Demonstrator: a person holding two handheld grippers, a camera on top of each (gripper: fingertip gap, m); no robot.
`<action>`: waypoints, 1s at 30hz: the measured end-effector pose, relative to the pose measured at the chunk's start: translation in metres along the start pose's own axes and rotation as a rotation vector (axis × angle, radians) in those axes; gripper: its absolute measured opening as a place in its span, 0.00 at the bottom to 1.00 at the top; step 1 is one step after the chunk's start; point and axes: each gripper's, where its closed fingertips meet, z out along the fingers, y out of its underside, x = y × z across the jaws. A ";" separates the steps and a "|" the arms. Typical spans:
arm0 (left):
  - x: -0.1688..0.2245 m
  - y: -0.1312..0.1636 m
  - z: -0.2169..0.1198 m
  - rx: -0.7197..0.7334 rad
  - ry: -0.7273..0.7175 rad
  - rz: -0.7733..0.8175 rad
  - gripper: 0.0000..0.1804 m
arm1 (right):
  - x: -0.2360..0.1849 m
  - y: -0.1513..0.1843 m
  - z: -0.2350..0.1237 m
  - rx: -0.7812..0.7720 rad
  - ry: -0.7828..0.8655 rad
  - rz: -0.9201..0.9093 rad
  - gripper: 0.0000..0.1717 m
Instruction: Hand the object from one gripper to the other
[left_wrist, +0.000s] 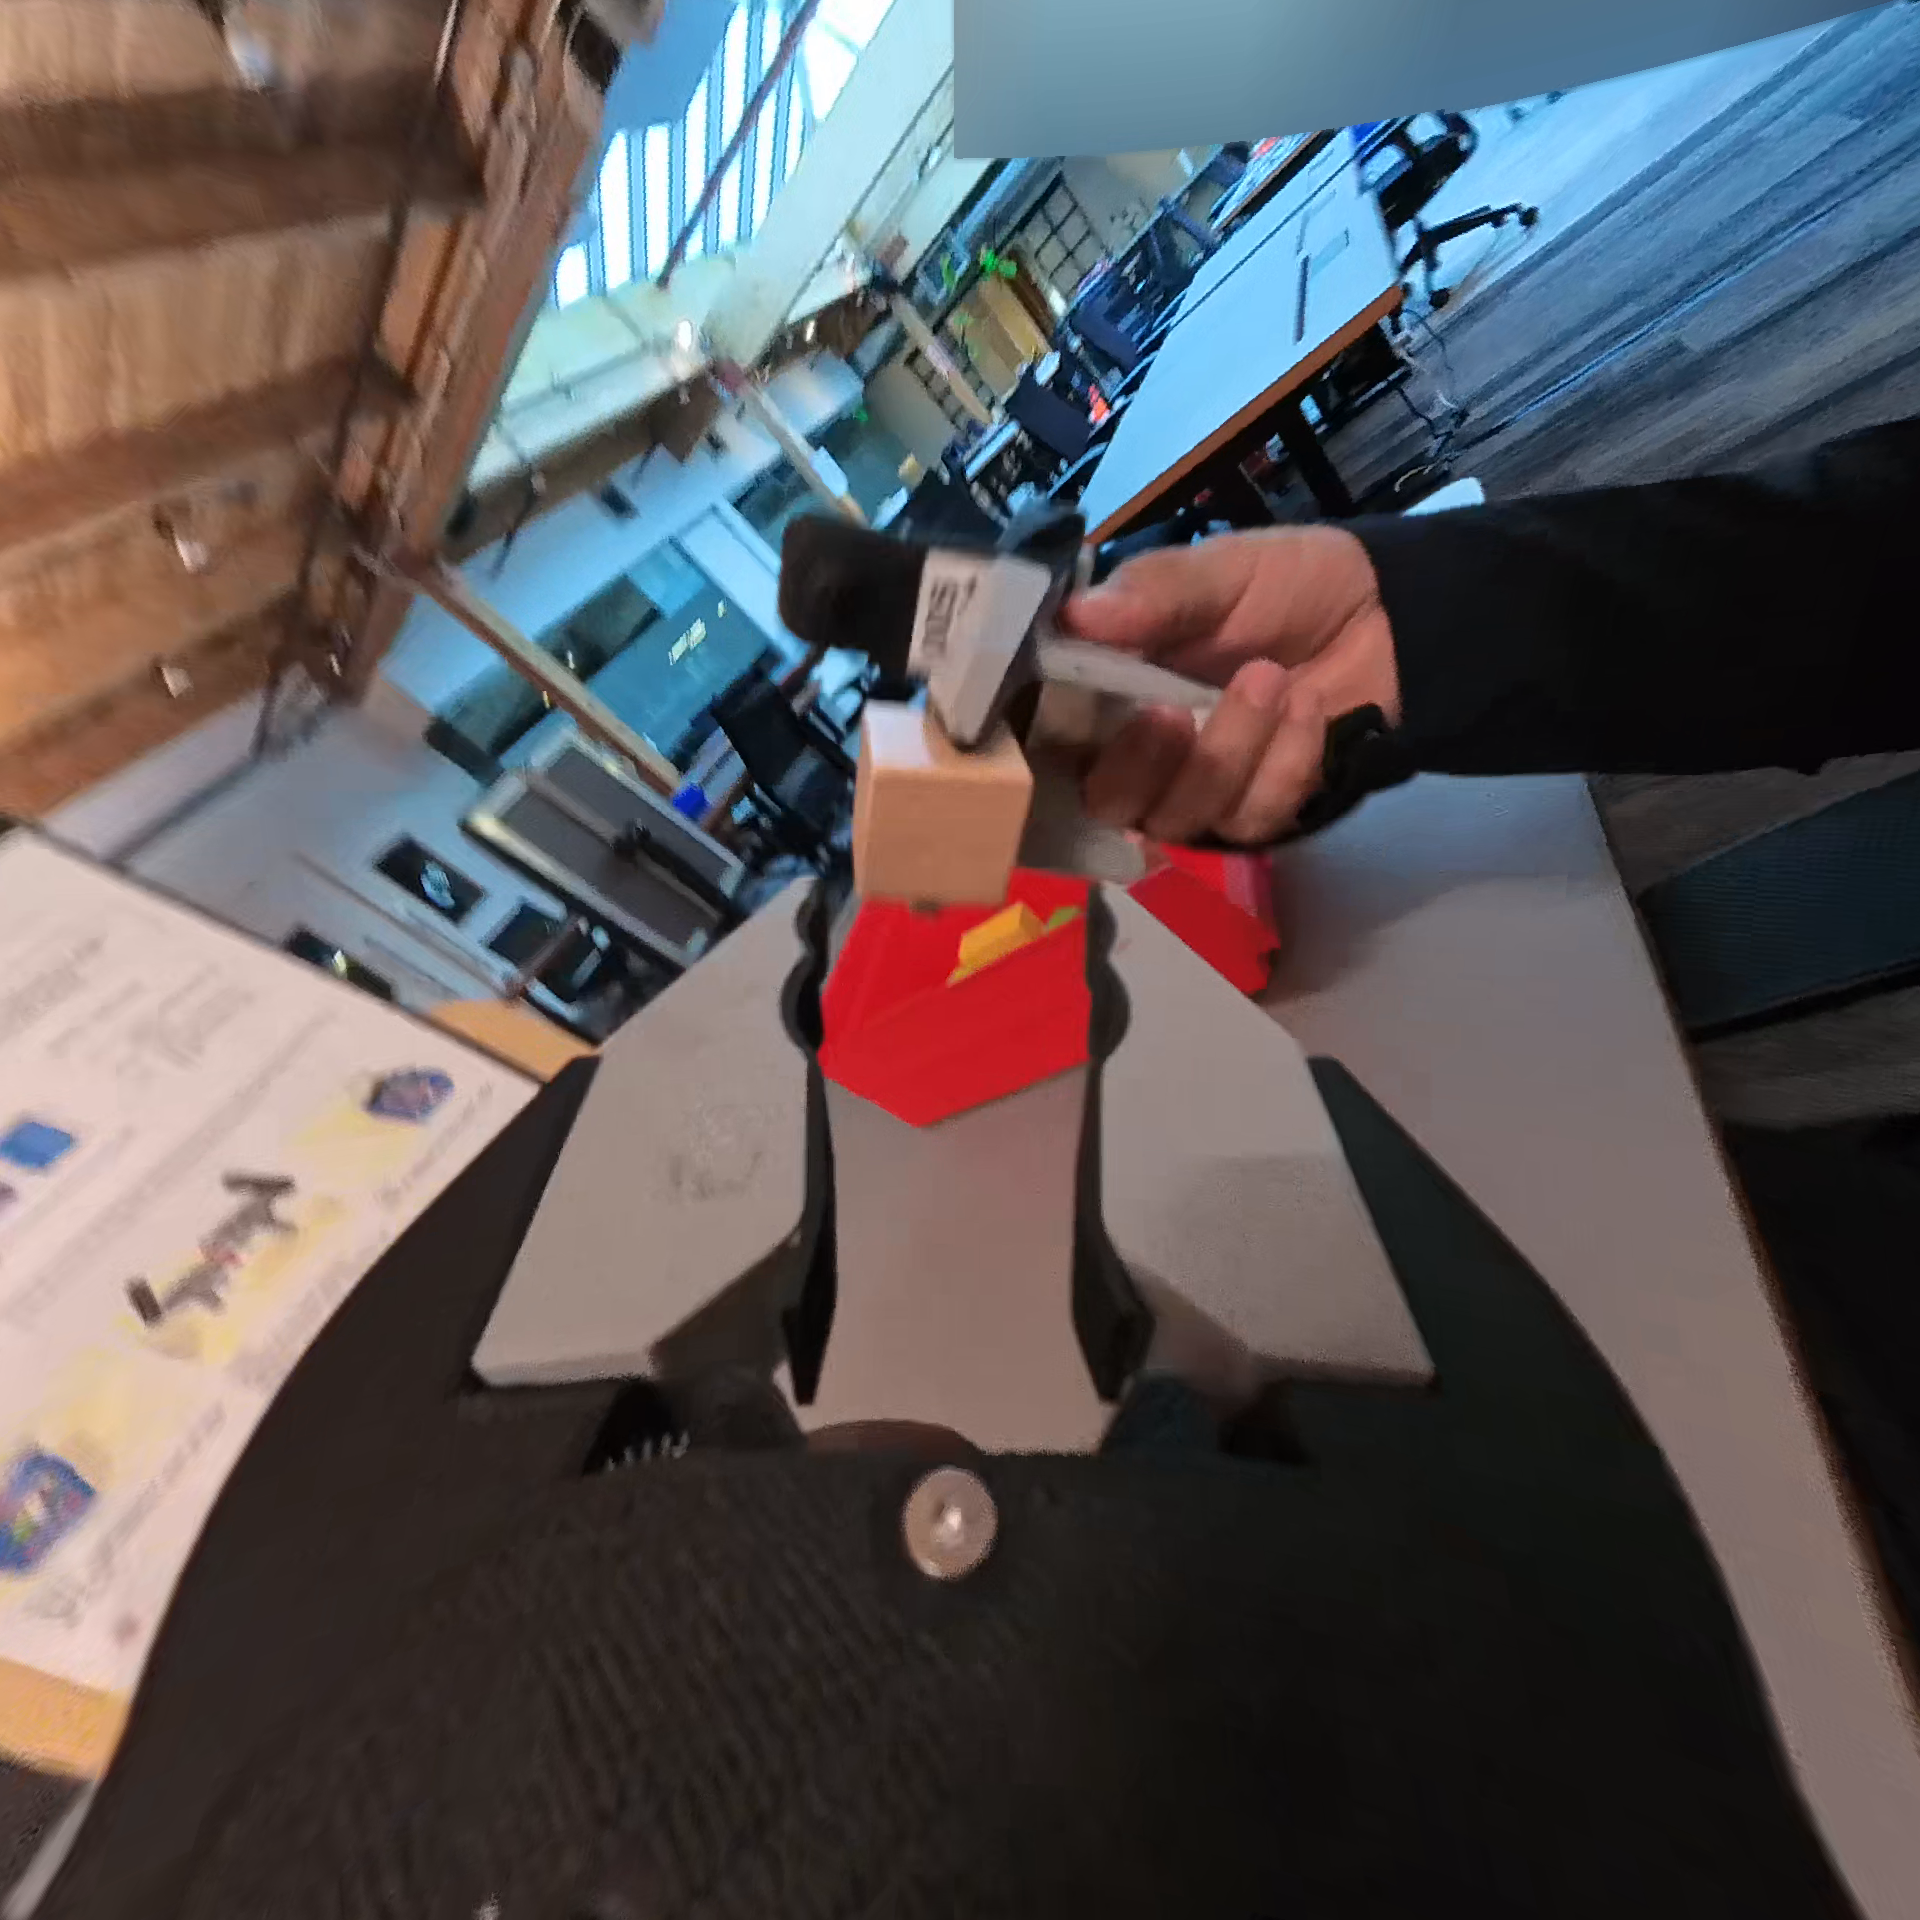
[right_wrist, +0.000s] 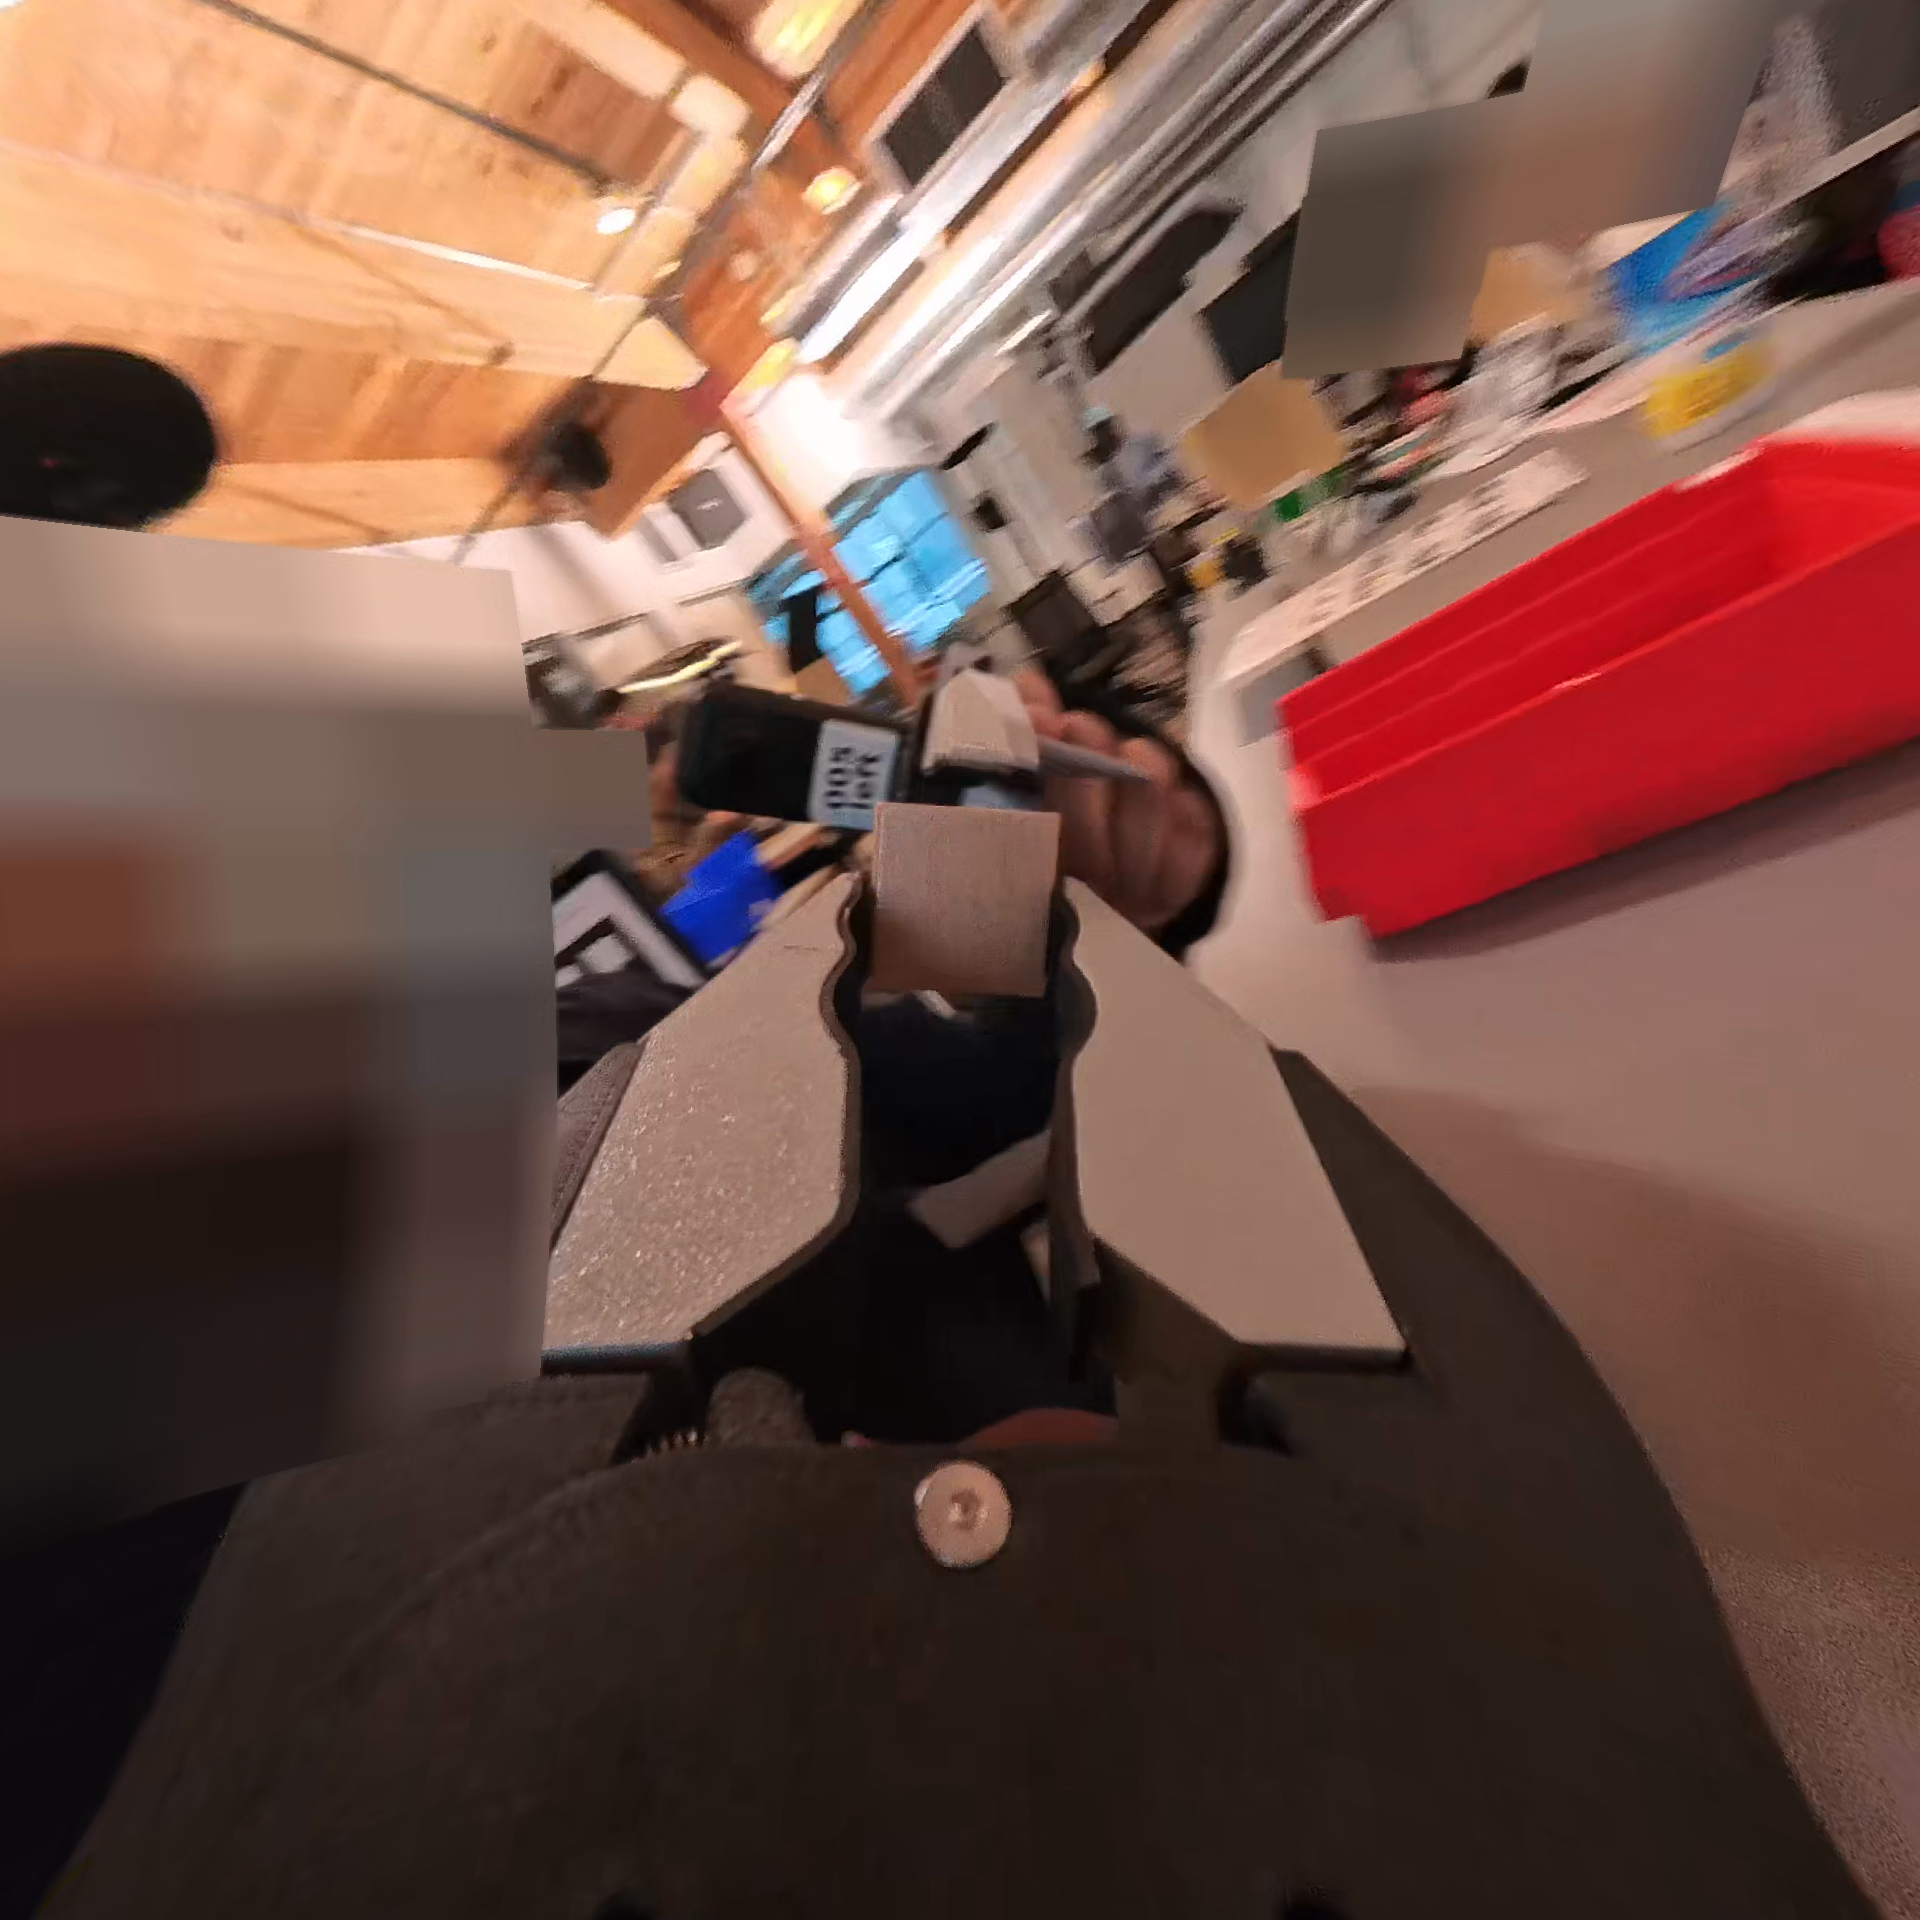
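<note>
Grey tabletop (left_wrist: 1455, 1039), running from the centre to the lower right of the left wrist view. Two red bins stand directly on it: one at frame centre (left_wrist: 935, 1029), a second (left_wrist: 1216, 925) just right of it. In the right wrist view, a red bin (right_wrist: 1610, 707) rests on the tabletop (right_wrist: 1558, 1039) at right.

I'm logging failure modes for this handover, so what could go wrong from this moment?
1. The wooden block sits only at the very tips of the right tool, so a bump from the other tool could twist it or knock it loose.
2. The left tool is open just below the block and not yet around it; releasing early would probably drop it toward the red bin or the table.
3. Both views are blurred, suggesting fast motion and possible misalignment.
</note>
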 end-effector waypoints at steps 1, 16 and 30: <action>-0.005 0.007 -0.005 -0.033 -0.016 -0.053 0.27 | 0.008 -0.011 -0.020 0.029 0.091 -0.038 0.18; -0.082 0.252 -0.221 -0.956 -0.442 -0.759 0.36 | 0.213 0.042 -0.393 -0.807 1.791 0.083 0.18; -0.176 0.387 -0.281 -1.171 -0.654 -1.084 0.35 | 0.219 0.035 -0.387 -0.764 1.764 0.141 0.30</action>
